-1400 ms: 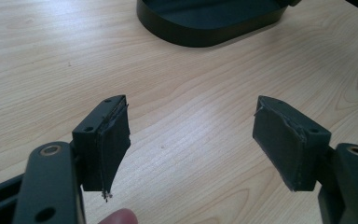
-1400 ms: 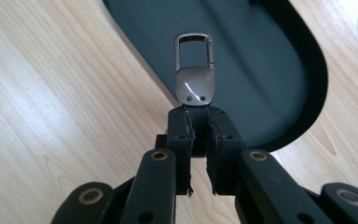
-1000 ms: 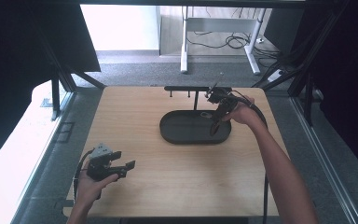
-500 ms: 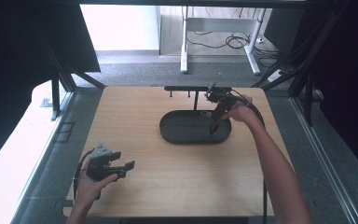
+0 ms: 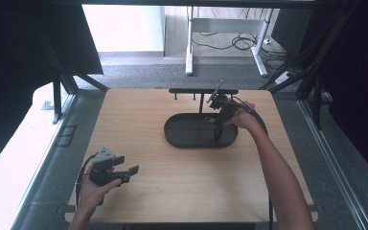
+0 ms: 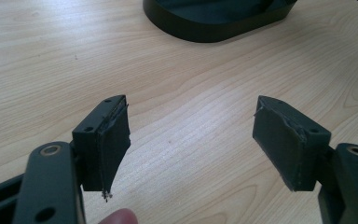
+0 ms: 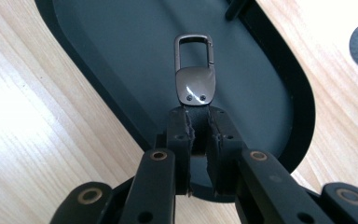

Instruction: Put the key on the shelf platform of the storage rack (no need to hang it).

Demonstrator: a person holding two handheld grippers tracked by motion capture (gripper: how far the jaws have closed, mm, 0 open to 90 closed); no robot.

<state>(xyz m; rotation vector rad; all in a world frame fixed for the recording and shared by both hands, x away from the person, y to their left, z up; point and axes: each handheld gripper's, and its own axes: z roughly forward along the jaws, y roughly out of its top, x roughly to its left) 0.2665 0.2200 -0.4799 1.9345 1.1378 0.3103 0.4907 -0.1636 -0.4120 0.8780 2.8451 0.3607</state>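
My right gripper (image 7: 198,119) is shut on the dark strap of a metal key clasp (image 7: 195,70), whose snap hook points away from the jaws. It hangs just above the floor of a black oval tray (image 7: 121,51). In the high view the right gripper (image 5: 219,125) points down over the right half of the tray (image 5: 187,139). My left gripper (image 5: 130,173) rests low over the table's front left, held by a hand. Its jaws stand wide apart with nothing between them (image 6: 191,126), and the tray's near wall (image 6: 205,28) lies ahead of it.
A black T-shaped rack (image 5: 202,91) with small hooks rises from the back of the tray; its post (image 7: 235,7) is near the clasp. The light wooden tabletop (image 5: 182,187) stretches between the two hands. A white desk frame and cables stand on the floor beyond the table.
My right hand has sunk a little toward the tray with the clasp still held. The left hand and its gripper have stayed put.
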